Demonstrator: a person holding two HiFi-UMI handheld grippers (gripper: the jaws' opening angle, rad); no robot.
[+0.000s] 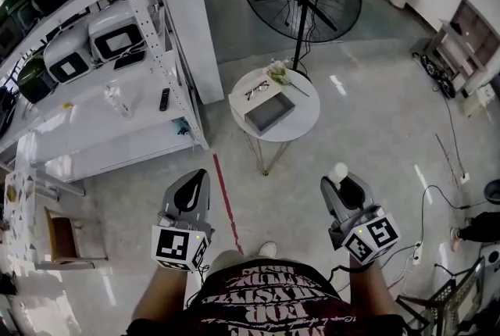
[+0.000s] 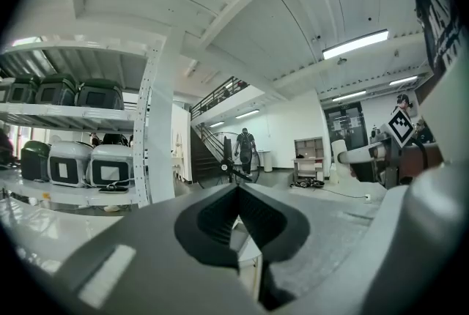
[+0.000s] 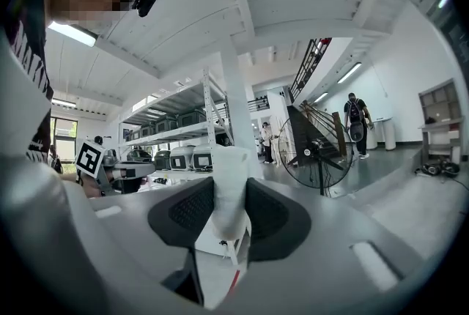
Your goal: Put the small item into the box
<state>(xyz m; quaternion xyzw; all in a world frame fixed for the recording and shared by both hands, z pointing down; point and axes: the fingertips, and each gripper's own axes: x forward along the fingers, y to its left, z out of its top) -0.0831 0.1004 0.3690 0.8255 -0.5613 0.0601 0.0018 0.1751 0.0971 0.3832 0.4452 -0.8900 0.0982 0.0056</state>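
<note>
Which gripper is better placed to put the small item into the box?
Right. The right gripper holds the white item between its jaws; the left gripper is shut and empty. Both are short of the box on the round table.

The jaws of the right gripper (image 3: 231, 196) cover both flanks of the white item (image 3: 229, 167); its type is indeterminable. Ahead of this gripper, the interior of the box (image 1: 269, 112) is too small to resolve.

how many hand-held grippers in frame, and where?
2. The left hand-held gripper is at lower left in the head view, jaws together, empty. The right hand-held gripper is at lower right, clamped on a small white item. None appears hidden.
</note>
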